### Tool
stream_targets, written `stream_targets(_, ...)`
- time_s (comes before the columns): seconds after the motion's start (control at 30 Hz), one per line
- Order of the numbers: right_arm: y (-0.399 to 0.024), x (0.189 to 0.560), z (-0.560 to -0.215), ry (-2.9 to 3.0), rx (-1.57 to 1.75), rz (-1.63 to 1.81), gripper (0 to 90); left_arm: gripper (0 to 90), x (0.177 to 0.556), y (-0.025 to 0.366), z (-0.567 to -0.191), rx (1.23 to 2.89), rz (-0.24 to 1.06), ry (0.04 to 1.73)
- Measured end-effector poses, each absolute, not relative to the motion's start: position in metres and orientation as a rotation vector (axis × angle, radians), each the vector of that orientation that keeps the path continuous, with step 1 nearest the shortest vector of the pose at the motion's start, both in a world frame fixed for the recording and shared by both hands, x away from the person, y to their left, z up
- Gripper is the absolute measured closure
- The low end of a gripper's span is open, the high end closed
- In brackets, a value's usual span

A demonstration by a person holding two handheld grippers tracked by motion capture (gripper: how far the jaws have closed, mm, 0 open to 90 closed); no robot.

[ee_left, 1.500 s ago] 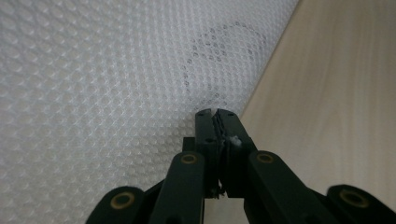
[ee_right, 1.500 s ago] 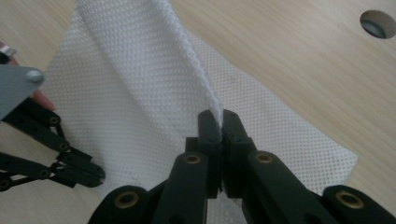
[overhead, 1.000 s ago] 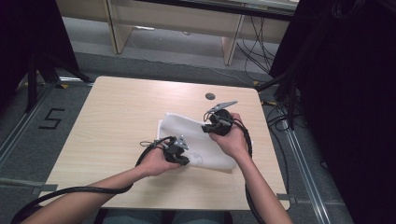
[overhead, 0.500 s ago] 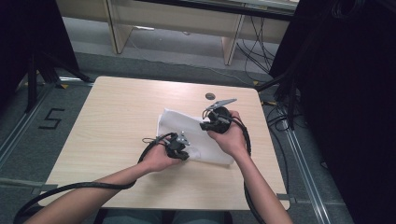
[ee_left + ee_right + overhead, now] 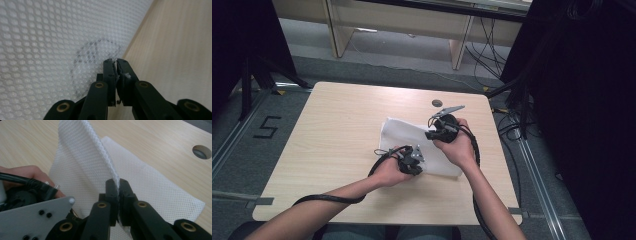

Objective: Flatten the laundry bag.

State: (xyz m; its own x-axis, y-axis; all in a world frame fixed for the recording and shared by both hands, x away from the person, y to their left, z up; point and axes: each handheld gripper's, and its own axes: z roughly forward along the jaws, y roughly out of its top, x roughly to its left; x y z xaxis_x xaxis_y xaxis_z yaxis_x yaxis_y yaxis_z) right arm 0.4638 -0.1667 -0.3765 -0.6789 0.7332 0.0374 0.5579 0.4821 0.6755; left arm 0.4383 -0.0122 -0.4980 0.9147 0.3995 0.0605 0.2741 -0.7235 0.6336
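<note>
High view: a white mesh cloth (image 5: 417, 145) lies right of centre on the wooden tabletop (image 5: 332, 130), with both hands working at its near and right parts.
Left hand-held gripper (image 5: 412, 161): sits at the cloth's near edge; in the left gripper view its jaws are closed together, with a thin bit of the mesh (image 5: 50, 37) nipped between the tips, beside the cloth's border with bare wood.
Faint mark: a greyish outline shows on the mesh just ahead of the left jaws; what it depicts cannot be told.
Right hand-held gripper (image 5: 439, 131): held over the cloth's right part; in the right gripper view its jaws are clamped on a stitched edge of the cloth (image 5: 85, 152), which rises from the tips as an upright fold.
Remainder of cloth: lies flat on the tabletop beyond the raised fold.
Round hole (image 5: 437, 103): set in the tabletop, beyond the cloth, apart from it.
Change over the last second: both hands have edged slightly left and nearer; the cloth's visible part looks narrower and more gathered.
</note>
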Motion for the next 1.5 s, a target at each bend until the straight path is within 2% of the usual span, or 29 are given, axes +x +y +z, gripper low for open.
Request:
stream_targets(0.17,-0.169,0.464,-0.373,2.486,1.079,0.983,88.4,84.6,0.442,-0.012,-0.499,2.417,0.272,0.503)
stream_targets(0.23,-0.167,0.464,-0.374,2.47,1.087,1.011,88.4,83.8,0.449,-0.01,-0.498,2.453,0.298,0.464)
stream_targets(0.4,-0.163,0.462,-0.373,2.467,1.082,0.998,88.1,78.9,0.452,-0.01,-0.498,2.448,0.278,0.468)
stream_targets(0.43,-0.162,0.462,-0.372,2.473,1.081,0.993,88.1,78.6,0.445,-0.012,-0.499,2.343,0.31,0.549)
stream_targets(0.63,-0.16,0.461,-0.374,2.485,1.07,0.98,88.0,75.9,0.436,0.009,-0.482,2.317,0.304,0.533)
stream_targets(0.67,-0.159,0.461,-0.377,2.469,1.058,1.0,88.0,75.4,0.438,0.02,-0.474,2.407,0.313,0.435)
stream_targets(0.9,-0.154,0.452,-0.379,2.482,1.058,0.985,87.3,71.3,0.418,0.084,-0.451,2.332,0.375,0.494)
stream_targets(1.0,-0.153,0.448,-0.381,2.491,1.039,0.953,87.3,68.9,0.412,0.108,-0.449,2.325,0.43,0.512)
stream_targets(1.27,-0.147,0.434,-0.386,2.511,0.992,0.914,87.0,63.0,0.397,0.169,-0.45,2.255,0.482,0.627)
stream_targets(1.5,-0.145,0.424,-0.391,2.515,0.97,0.898,87.2,56.0,0.389,0.193,-0.454,2.154,0.478,0.713)
